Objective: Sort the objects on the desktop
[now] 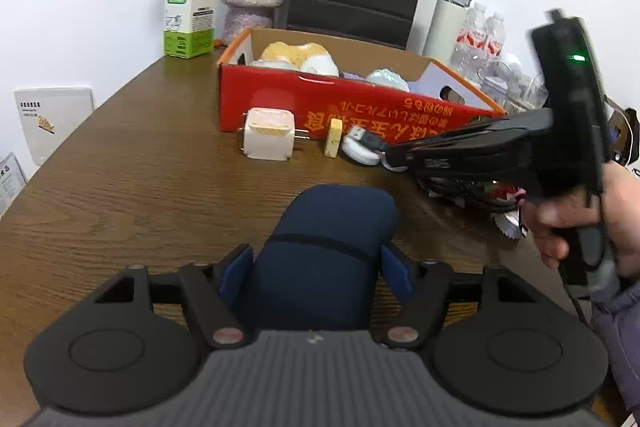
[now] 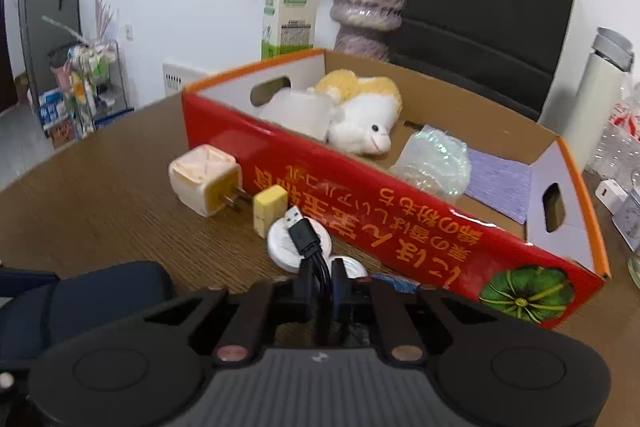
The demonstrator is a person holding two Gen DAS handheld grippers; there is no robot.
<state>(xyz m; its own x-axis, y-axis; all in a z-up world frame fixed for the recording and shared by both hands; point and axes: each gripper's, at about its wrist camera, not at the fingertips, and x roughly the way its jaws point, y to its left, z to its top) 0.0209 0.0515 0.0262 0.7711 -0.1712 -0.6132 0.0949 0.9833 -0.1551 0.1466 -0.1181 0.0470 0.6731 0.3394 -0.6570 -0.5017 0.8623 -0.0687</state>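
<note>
Between your right gripper's (image 2: 320, 291) jaws, a black USB cable (image 2: 306, 241) is clamped, its plug poking out over a white round disc (image 2: 280, 251) just in front of the red box (image 2: 400, 211). Your left gripper (image 1: 316, 263) has its jaws closed on a dark blue case (image 1: 328, 251), further out from the box on the bench (image 1: 120, 187). You seem mid-pick on both; next, lift each clear and carry it over the box's front wall. Left of the disc, against the box, I count one yellow eraser (image 2: 269, 209) and one cream plug adapter (image 2: 206, 179). A second disc (image 2: 352, 267) sits partly hidden. Inside the box: one plush toy (image 2: 364, 123), one purple cloth (image 2: 500, 183).
</note>
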